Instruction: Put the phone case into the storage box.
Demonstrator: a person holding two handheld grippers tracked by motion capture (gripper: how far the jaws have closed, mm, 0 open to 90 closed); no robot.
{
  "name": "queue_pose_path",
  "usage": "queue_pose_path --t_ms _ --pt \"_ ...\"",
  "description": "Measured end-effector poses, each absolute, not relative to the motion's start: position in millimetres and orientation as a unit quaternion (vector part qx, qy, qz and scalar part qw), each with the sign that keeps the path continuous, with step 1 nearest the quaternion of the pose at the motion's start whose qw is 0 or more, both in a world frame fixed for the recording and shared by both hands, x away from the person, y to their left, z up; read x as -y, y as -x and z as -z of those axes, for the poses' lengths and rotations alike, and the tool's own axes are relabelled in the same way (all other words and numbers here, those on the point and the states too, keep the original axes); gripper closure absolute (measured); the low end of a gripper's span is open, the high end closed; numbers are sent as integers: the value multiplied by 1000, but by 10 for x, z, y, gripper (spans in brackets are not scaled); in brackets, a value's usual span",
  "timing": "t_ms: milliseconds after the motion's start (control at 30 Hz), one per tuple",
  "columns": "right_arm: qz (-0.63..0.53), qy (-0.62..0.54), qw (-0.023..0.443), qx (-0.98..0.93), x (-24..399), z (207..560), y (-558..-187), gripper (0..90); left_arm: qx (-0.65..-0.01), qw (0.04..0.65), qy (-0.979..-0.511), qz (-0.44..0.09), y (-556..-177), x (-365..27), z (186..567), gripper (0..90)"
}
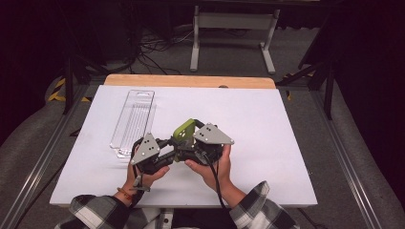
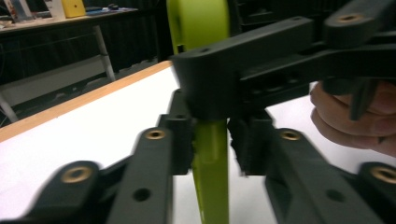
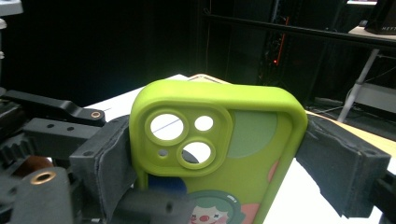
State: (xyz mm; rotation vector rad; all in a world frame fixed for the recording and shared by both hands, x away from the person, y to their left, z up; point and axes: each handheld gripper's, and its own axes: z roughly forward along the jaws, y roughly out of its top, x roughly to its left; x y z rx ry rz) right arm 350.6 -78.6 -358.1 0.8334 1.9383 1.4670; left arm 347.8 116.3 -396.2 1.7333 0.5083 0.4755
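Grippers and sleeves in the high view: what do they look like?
The left gripper and right gripper are black, each topped by a grey three-cornered plate with small holes. A black cable trails from the right one. Sleeves are black-and-white plaid; the left wrist wears an orange band.

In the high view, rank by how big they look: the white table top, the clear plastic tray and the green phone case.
1. White table top, by far the largest.
2. Clear plastic tray.
3. Green phone case, smallest, though the grippers cover part of it.

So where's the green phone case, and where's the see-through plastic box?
green phone case [image 3: 247, 135], right gripper view, on its flat back beside the camera holes.
see-through plastic box [image 1: 133, 119], high view, on the middle of its ribbed face.
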Motion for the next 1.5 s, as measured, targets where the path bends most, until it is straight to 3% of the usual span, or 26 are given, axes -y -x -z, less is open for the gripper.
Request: queue_pose_path --t_ms 833,1500 --pt "-563 -304 252 -726 843 3493 -3496 126 -195 587 -754 -222 -3466 -1242 3934 777" --pt "-554 -255 297 -735 1036 3285 -3453 94 -178 580 -765 -219 -3438 -1232 3950 778"
